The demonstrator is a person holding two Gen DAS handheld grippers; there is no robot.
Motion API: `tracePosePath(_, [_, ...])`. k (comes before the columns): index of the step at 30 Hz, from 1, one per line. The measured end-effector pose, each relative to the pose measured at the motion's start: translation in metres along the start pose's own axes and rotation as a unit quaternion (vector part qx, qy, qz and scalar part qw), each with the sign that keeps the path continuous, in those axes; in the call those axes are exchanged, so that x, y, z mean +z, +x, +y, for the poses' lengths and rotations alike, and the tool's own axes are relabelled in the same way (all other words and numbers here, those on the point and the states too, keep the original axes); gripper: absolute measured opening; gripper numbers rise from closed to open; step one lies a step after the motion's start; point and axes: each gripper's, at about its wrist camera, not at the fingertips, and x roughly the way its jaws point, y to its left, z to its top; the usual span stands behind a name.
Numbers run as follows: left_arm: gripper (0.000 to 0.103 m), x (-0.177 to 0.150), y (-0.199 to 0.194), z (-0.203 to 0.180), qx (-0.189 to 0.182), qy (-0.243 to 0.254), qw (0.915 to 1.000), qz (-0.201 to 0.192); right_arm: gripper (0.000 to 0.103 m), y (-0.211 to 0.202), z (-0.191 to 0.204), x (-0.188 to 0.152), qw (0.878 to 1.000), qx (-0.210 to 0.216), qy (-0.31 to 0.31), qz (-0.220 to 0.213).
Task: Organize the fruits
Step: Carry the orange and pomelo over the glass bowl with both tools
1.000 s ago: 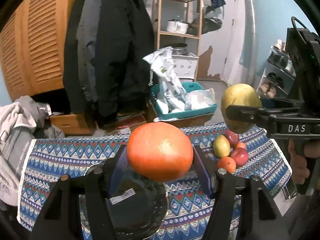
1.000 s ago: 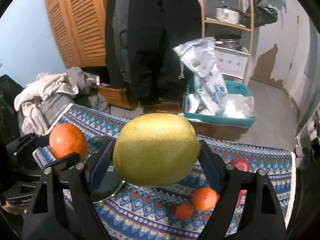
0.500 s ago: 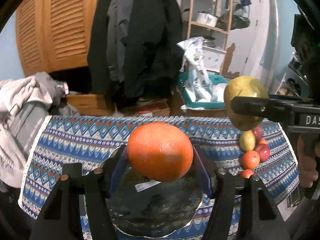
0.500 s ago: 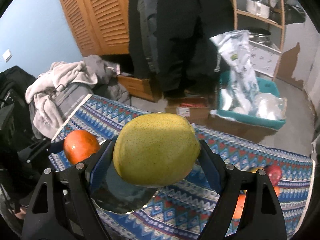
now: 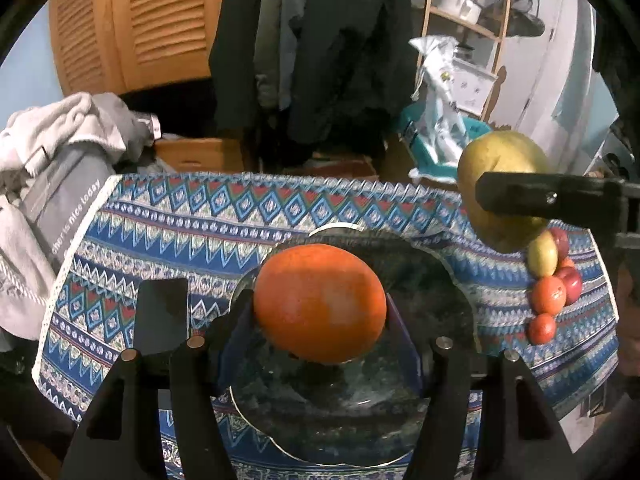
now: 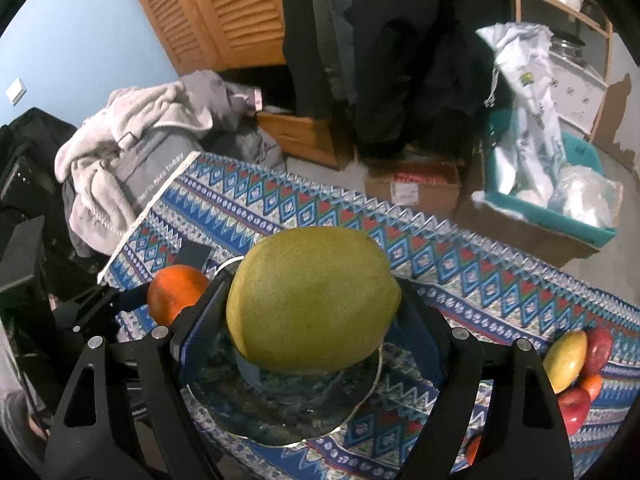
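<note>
My left gripper (image 5: 320,312) is shut on a large orange (image 5: 320,302) and hangs just above a dark glass plate (image 5: 432,392) on the patterned tablecloth. The right gripper (image 6: 314,312) is shut on a big yellow-green pear (image 6: 312,300), over the same plate (image 6: 288,412). In the left wrist view the pear (image 5: 500,160) appears at the right, pinched by the right gripper's finger. From the right wrist view the orange (image 6: 176,290) shows at the left. A cluster of small fruits (image 5: 550,280) lies at the table's right end, seen also as small fruits (image 6: 576,364).
The blue patterned tablecloth (image 5: 180,220) covers a small table. A pile of grey clothes (image 5: 60,160) lies beyond its left edge. Behind stand hanging dark coats (image 5: 320,40), a teal bin (image 6: 580,200) with bags, and a cardboard box (image 6: 416,188).
Both grippers have sunk towards the table with their fruits still held. The glass plate now lies right under the orange and the pear, and the table fills more of both views.
</note>
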Motion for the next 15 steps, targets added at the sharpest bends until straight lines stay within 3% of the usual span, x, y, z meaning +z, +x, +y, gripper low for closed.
tracePosePath(10, [0.066,-0.023,0.044,0.016,-0.003,-0.04,0.997,0.066,0.083,0.036,0.003,-0.016,0.999,0.002,-0.004,0.045])
tracePosePath(15, [0.066,-0.029,0.057,0.014,0.012,-0.032,0.9957,0.086,0.083,0.049,0.002,-0.027,0.998,-0.003,-0.007,0.065])
